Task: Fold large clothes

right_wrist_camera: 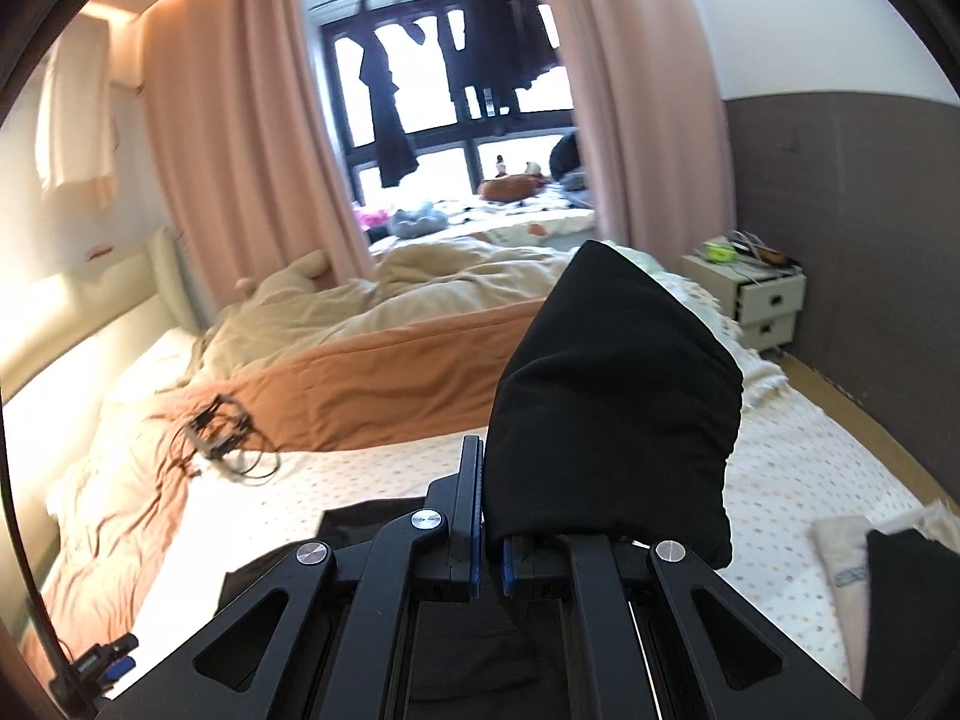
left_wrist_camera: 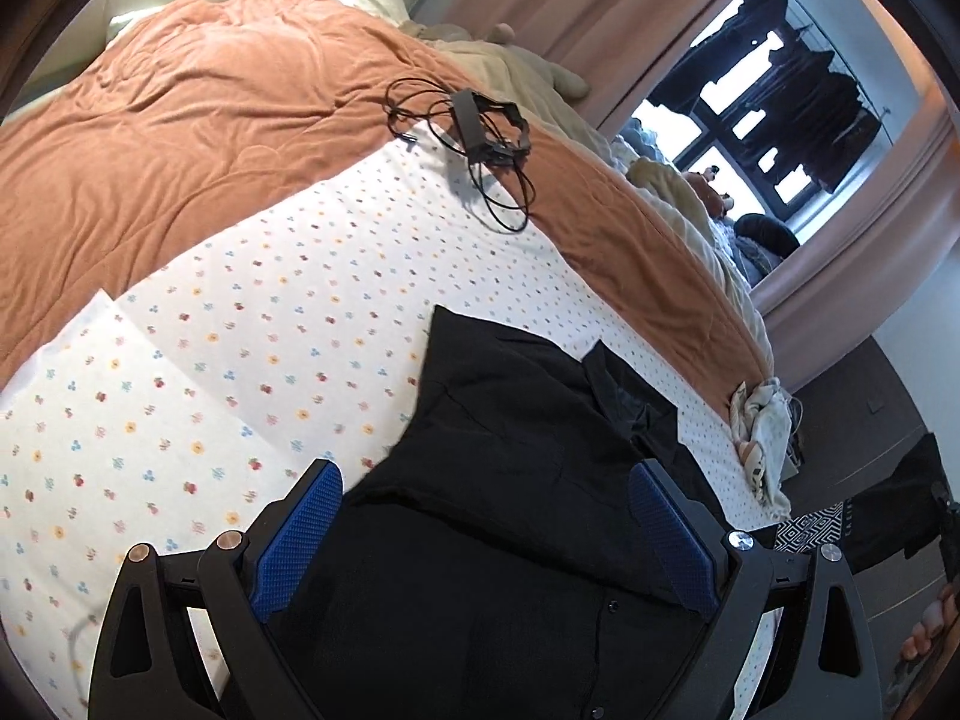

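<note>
A black garment lies on the white flower-dotted sheet of the bed. My left gripper is open, its blue pads standing wide apart just above the garment, with nothing held. My right gripper is shut on a bunch of the black garment, which stands up in a peak over the right finger and hides it. More black cloth lies under the right gripper's arms.
An orange quilt covers the far half of the bed. A black cable bundle with a charger lies on its edge. A beige blanket, pink curtains, a white bedside cabinet and another folded piece are around.
</note>
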The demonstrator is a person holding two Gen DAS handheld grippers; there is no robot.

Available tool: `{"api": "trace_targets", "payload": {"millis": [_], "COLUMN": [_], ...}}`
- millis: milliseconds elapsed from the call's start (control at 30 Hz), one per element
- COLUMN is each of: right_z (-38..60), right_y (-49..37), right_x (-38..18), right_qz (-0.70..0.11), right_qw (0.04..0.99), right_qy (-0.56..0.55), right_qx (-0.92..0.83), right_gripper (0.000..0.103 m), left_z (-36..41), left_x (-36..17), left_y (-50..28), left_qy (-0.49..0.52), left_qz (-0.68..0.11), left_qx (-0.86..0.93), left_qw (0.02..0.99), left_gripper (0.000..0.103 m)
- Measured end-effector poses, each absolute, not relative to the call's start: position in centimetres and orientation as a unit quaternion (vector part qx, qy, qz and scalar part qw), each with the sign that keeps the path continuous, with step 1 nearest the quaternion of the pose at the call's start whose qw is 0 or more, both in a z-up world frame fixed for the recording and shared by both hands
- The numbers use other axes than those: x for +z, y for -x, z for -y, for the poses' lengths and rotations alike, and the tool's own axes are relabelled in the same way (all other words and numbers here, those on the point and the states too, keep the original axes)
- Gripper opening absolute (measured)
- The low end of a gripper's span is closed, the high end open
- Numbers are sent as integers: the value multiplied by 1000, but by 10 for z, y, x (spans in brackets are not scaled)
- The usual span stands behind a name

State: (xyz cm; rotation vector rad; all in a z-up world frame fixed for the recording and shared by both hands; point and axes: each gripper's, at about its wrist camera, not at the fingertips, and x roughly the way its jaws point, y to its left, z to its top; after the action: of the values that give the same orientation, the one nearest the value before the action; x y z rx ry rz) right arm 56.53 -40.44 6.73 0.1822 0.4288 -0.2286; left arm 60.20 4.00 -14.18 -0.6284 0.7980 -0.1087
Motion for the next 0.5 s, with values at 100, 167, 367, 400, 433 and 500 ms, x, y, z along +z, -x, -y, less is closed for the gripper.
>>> {"api": "trace_targets", "payload": {"millis": [100,167,367,400,433,500], "right_z": [377,359,316,310,304,292], "right_y": [-583,-596,-626,-631,-635,-642], "right_x": [63,54,7,-5,-14,-38], "right_qz": [-224,-236,-282,-291,-297,-313], "right_qw": [967,966,956,954,952,947], "right_qy": [-71,-61,-52,-55,-58,-65], "right_qx": [-98,-87,-56,-50,-45,-39], "right_gripper": [6,6,6,6,6,6], "left_z": [-60,-72,-84,-87,-91,-98], "left_x": [-146,-148,-145,-145,-146,-147], "left_y": [-601,-599,-598,-598,-597,-595], "left_qy": [323,341,343,347,353,364], "left_qz": [-379,-377,-370,-370,-369,-366], "left_qx": [-38,-33,-27,-26,-26,-26], "left_qw": [866,861,863,862,860,856], "left_gripper": [97,97,97,97,97,97]}}
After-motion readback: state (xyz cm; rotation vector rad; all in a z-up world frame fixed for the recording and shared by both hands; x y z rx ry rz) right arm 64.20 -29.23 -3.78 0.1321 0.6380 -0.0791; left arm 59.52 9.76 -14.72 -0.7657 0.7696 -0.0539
